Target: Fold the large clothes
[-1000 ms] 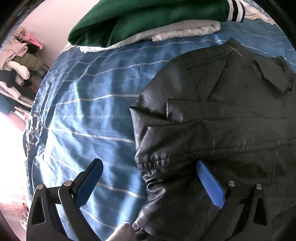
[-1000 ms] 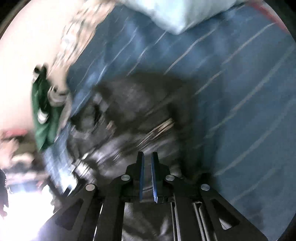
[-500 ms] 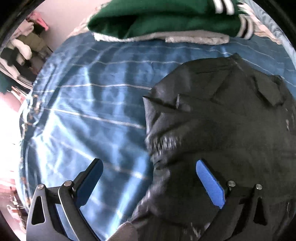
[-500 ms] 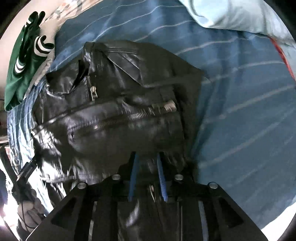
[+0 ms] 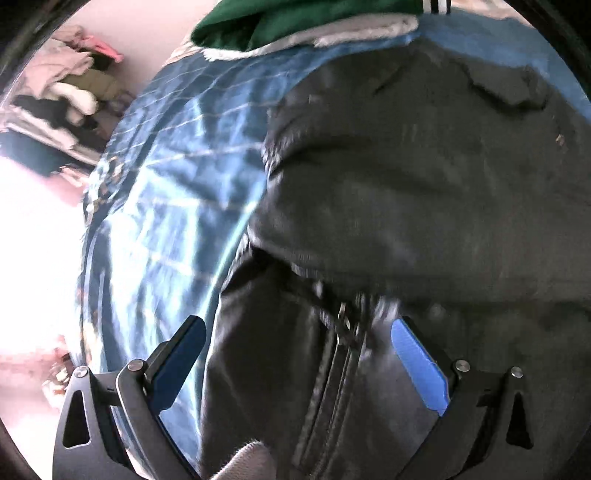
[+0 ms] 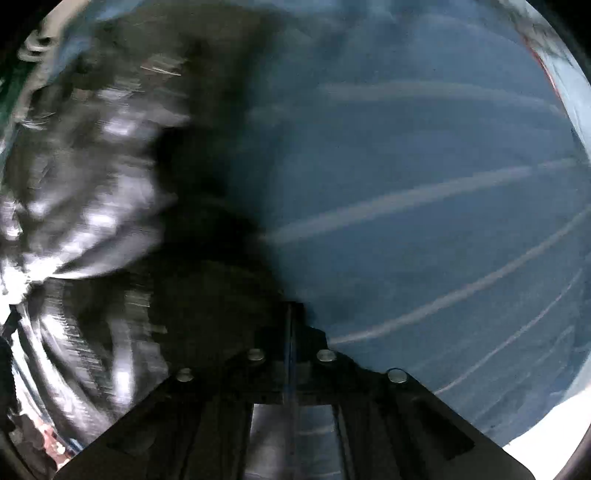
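A black leather jacket (image 5: 424, 177) lies on a blue striped bedspread (image 5: 177, 177). In the left wrist view my left gripper (image 5: 299, 354) is open just over the jacket's lower part, with a zipper (image 5: 343, 350) between its blue pads. In the right wrist view the jacket (image 6: 110, 206) is blurred and fills the left half. My right gripper (image 6: 290, 321) has its jaws pressed together at the jacket's edge; whether cloth is pinched between them is hidden in shadow.
A green garment with striped cuffs (image 5: 295, 18) lies on grey cloth at the far side of the bed. Piled clothes (image 5: 62, 92) sit off the bed at the far left. The blue bedspread (image 6: 424, 203) fills the right wrist view's right half.
The right gripper's jaws have closed from a small gap to fully together. The jacket has bunched up and shifted toward the left gripper, and the zipper now shows between its pads.
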